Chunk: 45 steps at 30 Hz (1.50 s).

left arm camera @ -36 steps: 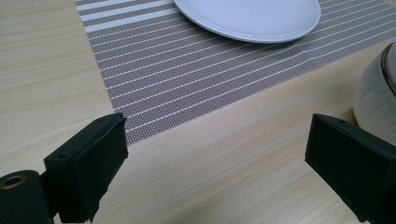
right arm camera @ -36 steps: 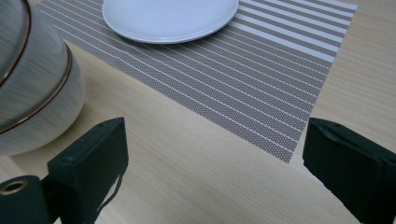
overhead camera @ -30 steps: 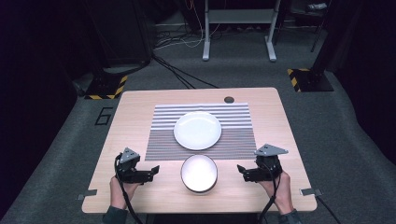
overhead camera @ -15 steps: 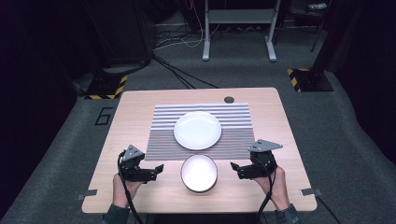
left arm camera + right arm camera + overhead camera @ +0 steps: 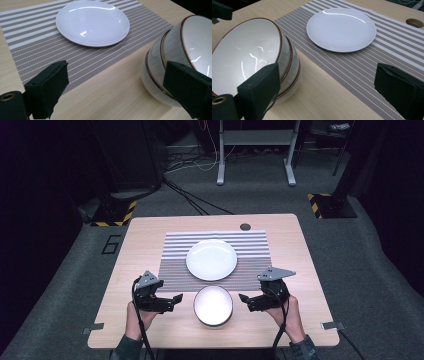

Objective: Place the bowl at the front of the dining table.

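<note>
Nearest to me, at the front edge of the pale wooden tabletop (image 5: 150, 240), my two hands each hold a black two-jaw gripper, one on either side of the stack of white bowls with thin brown rims (image 5: 213, 305). My left gripper (image 5: 172, 299) sits just left of that stack, its jaws spread wide with nothing between them, pointing toward the bowls but not touching them. In the left gripper view the stack (image 5: 175, 62) rises close behind one jaw, and I count about three nested bowls, the upper ones tipped a little in the lower. My right gripper (image 5: 245, 298) sits just right of the stack, likewise with its jaws wide apart and empty, a small gap of bare wood between it and the bowls. In the right gripper view the stack (image 5: 257, 57) stands right behind one jaw, its glossy white inside turned toward me. The stack itself rests on bare wood, just in front of the grey and white striped woven placemat (image 5: 175, 265), near the mat's front edge without lying on it. Beyond the stack, at the middle of the placemat, lies a round, shallow white plate (image 5: 211, 259), empty and well apart from the bowls. Farther still, behind the mat's back edge, is a small round cable hole (image 5: 245, 226) in the tabletop.
</note>
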Each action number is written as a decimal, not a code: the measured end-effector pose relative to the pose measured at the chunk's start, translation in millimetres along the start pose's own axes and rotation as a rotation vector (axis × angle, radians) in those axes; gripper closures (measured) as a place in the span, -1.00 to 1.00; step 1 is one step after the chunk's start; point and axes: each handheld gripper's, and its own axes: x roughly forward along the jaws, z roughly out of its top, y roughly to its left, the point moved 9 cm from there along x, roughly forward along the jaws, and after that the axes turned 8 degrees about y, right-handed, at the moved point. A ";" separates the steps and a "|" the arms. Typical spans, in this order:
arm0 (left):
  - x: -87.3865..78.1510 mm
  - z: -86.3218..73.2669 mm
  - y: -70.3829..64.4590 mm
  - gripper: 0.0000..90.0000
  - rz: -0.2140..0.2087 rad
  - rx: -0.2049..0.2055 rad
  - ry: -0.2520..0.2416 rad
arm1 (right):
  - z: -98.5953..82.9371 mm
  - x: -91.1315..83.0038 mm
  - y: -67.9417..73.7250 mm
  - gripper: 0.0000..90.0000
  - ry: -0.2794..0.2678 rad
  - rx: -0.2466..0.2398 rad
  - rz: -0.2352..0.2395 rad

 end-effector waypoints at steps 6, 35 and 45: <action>0.9 10.0 -11.7 -0.87 -0.022 0.029 -0.005 | 10.8 -2.1 11.0 -0.87 -0.012 -0.035 0.015; 34.3 17.8 -43.6 -0.81 -0.105 0.086 0.052 | 16.1 43.4 47.1 -0.86 0.084 -0.094 0.094; 57.1 5.5 -59.2 -0.75 -0.139 0.104 0.120 | 6.2 67.8 56.5 -0.85 0.167 -0.102 0.090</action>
